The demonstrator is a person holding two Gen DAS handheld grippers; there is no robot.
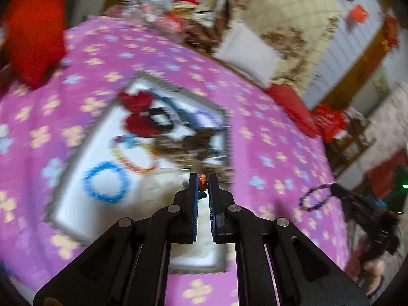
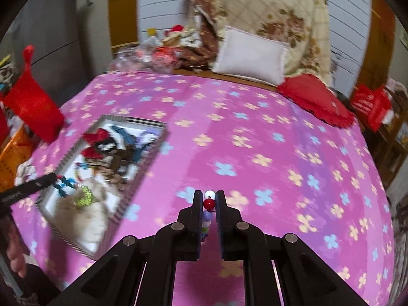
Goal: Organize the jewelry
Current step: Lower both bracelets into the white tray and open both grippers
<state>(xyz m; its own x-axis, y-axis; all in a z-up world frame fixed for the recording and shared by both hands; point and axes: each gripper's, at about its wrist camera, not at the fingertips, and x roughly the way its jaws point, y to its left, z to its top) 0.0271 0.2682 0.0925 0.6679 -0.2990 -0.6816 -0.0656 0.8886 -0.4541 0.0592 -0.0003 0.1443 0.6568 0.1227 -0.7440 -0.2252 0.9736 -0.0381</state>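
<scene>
Blurred tray (image 1: pixel 76 193) contents unreadable at frame centre; my left gripper (image 1: pixel 203 182) clenches orange beads (image 1: pixel 203 179), my right gripper (image 2: pixel 209 200) a bead string (image 2: pixel 208 204), above a pink flowered bedspread (image 2: pixel 255 140).

Both my grippers angle downward. Left gripper (image 1: pixel 203 183) is pinched tight on a bead string (image 1: pixel 202 182); right gripper (image 2: pixel 209 201) is clamped on a beaded bracelet (image 2: pixel 207 204), jaws nearly touching.

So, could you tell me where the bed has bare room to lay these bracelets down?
The pink blanket is bare between the tray and the red cushion, right ahead of the right gripper. The tray itself is crowded with jewelry, and the far edge near the white pillow is cluttered.
</scene>
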